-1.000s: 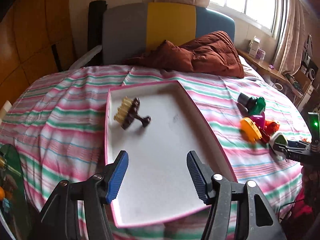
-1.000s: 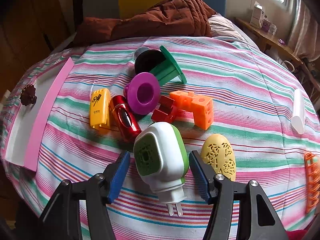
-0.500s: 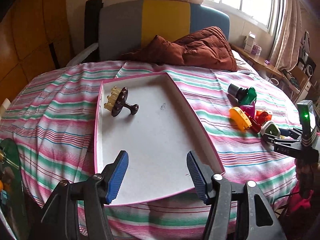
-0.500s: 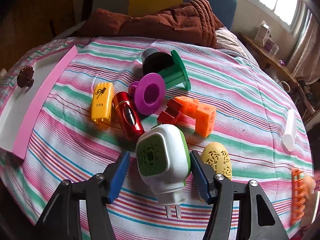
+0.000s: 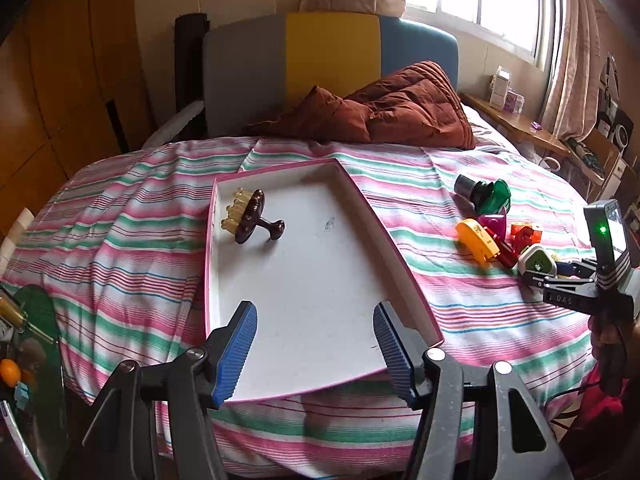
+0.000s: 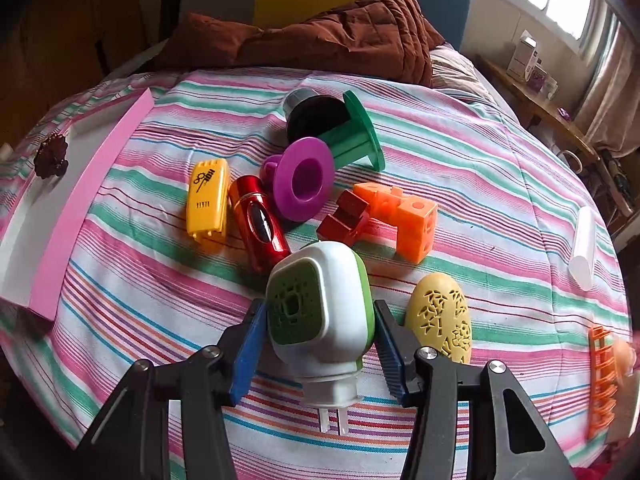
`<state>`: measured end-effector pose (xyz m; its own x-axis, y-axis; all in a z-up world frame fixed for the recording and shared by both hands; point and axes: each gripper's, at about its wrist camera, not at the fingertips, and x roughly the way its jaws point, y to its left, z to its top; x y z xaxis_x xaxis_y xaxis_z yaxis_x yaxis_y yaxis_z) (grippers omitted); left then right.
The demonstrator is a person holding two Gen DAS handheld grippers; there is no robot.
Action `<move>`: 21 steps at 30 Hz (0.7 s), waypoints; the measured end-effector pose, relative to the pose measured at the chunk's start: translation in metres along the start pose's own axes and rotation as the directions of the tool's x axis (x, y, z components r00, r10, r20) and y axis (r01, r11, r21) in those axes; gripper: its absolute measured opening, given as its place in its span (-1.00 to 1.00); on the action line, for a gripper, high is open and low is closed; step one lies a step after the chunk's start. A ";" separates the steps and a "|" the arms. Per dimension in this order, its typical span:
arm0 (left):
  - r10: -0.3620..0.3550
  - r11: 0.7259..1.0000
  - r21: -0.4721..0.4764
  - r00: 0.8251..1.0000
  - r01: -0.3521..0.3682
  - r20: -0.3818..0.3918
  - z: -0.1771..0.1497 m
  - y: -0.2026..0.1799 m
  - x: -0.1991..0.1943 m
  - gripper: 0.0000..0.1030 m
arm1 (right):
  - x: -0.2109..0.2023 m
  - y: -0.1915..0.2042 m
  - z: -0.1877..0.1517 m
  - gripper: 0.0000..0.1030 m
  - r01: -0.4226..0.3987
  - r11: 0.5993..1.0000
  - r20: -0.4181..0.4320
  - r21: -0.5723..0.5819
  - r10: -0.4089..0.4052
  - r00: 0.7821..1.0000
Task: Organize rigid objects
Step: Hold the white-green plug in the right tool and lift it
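A white tray with a pink rim lies on the striped bed and holds a brown scalp brush. My left gripper is open and empty over the tray's near edge. My right gripper is shut on a white and green plug-in device, its pads touching both sides. Loose objects lie beyond it: a yellow case, a red cylinder, a purple spool, a green spool, orange and red blocks, and a yellow perforated oval.
The tray's pink side shows at the left of the right wrist view. A white tube and an orange rack lie at the right. A brown quilt is bunched by the headboard. A green glass table stands at the left.
My right gripper's jaws have closed onto the plug-in device. My left gripper has drawn back toward the tray's near edge, still open.
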<state>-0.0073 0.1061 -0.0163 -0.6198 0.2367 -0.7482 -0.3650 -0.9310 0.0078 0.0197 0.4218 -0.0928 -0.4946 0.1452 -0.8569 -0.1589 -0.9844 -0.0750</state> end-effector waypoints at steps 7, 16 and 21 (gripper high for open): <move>0.009 1.000 0.001 1.000 -0.009 -0.021 -0.006 0.001 0.002 0.19 | 0.000 -0.001 0.000 0.02 -0.004 1.000 -0.009 0.004 0.004 1.000; 0.023 1.000 0.011 0.999 -0.022 -0.028 -0.011 0.001 0.001 0.20 | 0.000 -0.002 0.002 0.01 0.012 1.000 -0.006 0.012 -0.012 1.000; 0.029 1.000 0.002 0.999 -0.029 -0.035 -0.013 0.006 0.001 0.20 | 0.000 -0.002 0.001 0.01 0.012 1.000 -0.005 0.013 -0.012 1.000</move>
<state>-0.0016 0.0972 -0.0257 -0.6056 0.2001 -0.7702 -0.3481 -0.9370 0.0303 0.0192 0.4238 -0.0919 -0.4889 0.1563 -0.8582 -0.1758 -0.9813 -0.0786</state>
